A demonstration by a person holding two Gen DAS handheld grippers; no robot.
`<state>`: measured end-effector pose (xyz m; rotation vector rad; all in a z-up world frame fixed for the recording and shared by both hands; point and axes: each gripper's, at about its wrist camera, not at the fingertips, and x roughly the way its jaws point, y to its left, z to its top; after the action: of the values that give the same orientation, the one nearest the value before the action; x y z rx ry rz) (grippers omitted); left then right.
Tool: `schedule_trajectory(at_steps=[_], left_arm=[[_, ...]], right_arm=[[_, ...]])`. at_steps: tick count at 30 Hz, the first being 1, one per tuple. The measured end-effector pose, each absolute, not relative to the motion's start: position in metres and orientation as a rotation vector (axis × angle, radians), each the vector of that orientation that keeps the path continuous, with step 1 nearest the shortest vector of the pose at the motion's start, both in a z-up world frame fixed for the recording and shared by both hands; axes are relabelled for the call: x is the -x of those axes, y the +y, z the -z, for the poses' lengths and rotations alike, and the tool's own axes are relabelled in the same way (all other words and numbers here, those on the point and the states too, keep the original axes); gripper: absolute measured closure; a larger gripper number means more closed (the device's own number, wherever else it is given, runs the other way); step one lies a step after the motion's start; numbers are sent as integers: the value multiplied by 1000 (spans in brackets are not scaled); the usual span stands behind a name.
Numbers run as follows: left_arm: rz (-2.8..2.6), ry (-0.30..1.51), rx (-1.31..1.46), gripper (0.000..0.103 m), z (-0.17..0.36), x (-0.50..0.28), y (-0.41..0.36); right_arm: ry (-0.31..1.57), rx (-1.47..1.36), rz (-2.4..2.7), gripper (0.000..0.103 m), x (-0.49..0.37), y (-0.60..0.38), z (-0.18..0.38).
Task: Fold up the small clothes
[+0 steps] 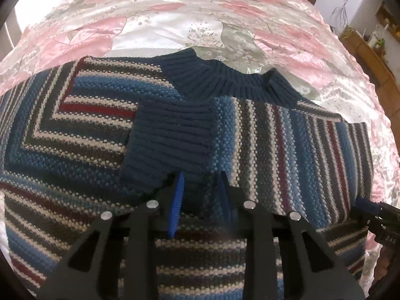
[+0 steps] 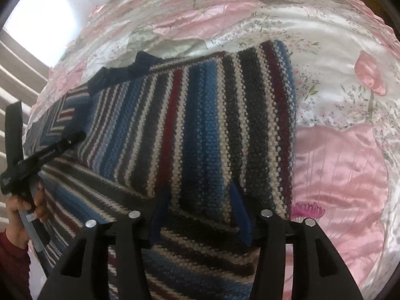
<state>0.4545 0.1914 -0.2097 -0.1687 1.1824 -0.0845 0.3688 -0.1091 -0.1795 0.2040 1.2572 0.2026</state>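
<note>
A bed covered by a pink floral bedspread [image 1: 175, 27] carries the striped sweater [image 1: 75, 135] across its middle. One sleeve [image 1: 287, 145] is already folded over the chest. The left gripper [image 1: 201, 200] and right gripper [image 2: 200, 212] are seen spread, empty; further folds remain.

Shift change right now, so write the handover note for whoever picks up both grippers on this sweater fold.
Left gripper: open, fingers over the folded sleeve's navy cuff, not pinching it.
Right gripper: open, over the sleeve's outer part near the sweater's right edge.
Striped sweater: flat on the floral bedspread, collar pointing away.
Done: one sleeve folded across the body, cuff near the middle.
Left: the other sleeve does not look folded in; then probably fold the body and square it up. Hem is hidden under the grippers, so check it first.
</note>
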Motion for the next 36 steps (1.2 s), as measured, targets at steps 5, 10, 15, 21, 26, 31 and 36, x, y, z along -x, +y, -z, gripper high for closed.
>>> schedule_trajectory(at_steps=[5,10,15,21,26,31,36], left_arm=[[98,1136,111,25,176,-429,221],[-9,1177,143,25,161,-409,323],[-201,1213,252,26,155,-393,452],[-363,1186,480,32,157,-381,584],[-349,1183,596,32,172,-396,617],[-350,1134,681,32,187,-412,629],[-363,1092,723,34,192,-418,636]], right_arm=[[1196,-124,-144,28,-357,-96,144],[1186,-94,-180,24,-360,-76,127],[1207,-70,-182,24,-371,-57,135],[1236,-30,-183,24,-378,-33,151],[1252,-15,-166,24,-382,-28,161],[1268,-5,-145,24,-385,-32,171],[1270,-21,-146,24,-386,-34,180]])
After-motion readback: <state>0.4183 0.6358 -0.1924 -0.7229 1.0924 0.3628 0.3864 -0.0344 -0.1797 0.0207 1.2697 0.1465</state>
